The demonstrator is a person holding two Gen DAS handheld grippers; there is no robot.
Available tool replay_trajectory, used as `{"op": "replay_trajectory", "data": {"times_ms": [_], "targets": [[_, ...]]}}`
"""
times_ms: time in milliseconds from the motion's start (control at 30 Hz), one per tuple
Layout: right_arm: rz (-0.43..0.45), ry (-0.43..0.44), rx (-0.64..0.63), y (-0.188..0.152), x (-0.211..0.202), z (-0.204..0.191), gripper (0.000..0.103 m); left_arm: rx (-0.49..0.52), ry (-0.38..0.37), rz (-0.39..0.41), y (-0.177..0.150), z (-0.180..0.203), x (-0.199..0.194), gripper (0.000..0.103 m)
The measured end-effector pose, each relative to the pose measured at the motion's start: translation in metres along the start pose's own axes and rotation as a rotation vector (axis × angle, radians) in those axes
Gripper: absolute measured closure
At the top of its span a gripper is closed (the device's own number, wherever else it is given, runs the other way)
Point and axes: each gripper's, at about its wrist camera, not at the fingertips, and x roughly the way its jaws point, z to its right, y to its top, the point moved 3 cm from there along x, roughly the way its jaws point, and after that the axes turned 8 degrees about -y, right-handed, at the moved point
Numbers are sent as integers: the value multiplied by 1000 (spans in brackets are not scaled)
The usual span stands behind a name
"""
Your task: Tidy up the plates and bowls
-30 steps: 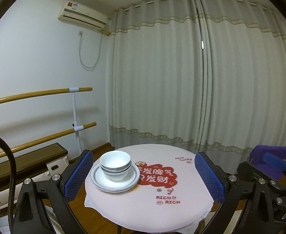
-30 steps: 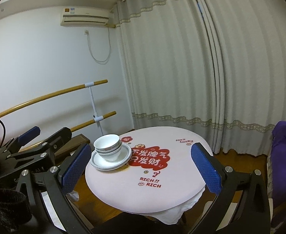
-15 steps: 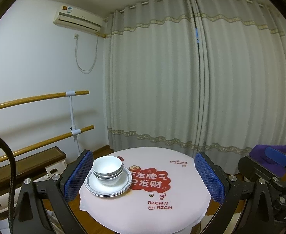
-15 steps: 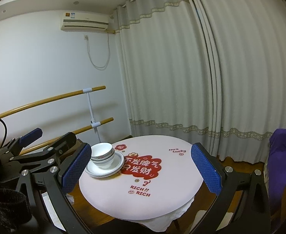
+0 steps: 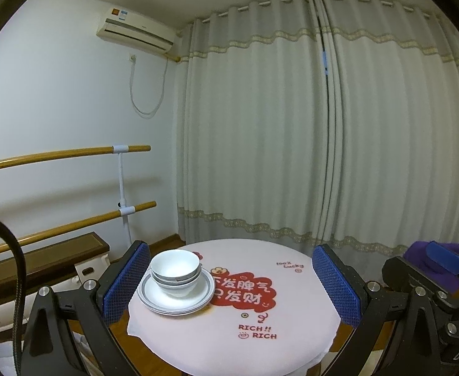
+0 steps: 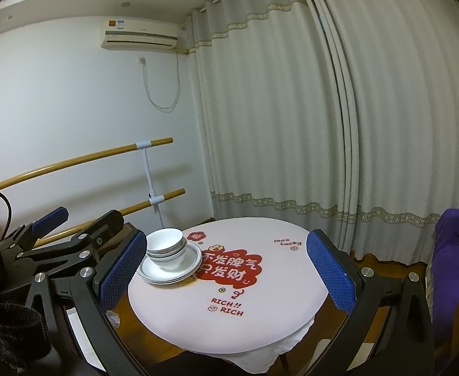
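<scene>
A stack of white bowls [image 5: 175, 271] [image 6: 165, 247] sits on a stack of grey-rimmed white plates [image 5: 198, 297] [image 6: 189, 264] at the left side of a small round table [image 5: 260, 338] [image 6: 260, 322] with a white cloth and red print. My left gripper [image 5: 229, 279] is open, held back from the table, nothing between its blue pads. My right gripper [image 6: 224, 271] is open too, also short of the table and holding nothing. The left gripper's body [image 6: 50, 244] shows at the left of the right wrist view.
Grey curtains [image 5: 323, 125] hang behind the table. Two wooden rails [image 5: 72, 153] run along the white wall on the left, with a low bench [image 5: 41, 260] below. A purple cloth [image 6: 458, 238] lies at the right. Wooden floor surrounds the table.
Both grippers have pulled back and shifted slightly; the table and dish stack sit a bit differently in view. The dishes have not moved on the table. Both stay open.
</scene>
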Motion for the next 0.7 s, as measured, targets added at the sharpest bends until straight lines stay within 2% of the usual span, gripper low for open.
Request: {"op": "replay_trajectory", "data": {"times_ms": [700], "targets": [[36, -10, -35, 6, -13, -9, 0, -19, -2, 45, -9, 0, -1, 1]]}}
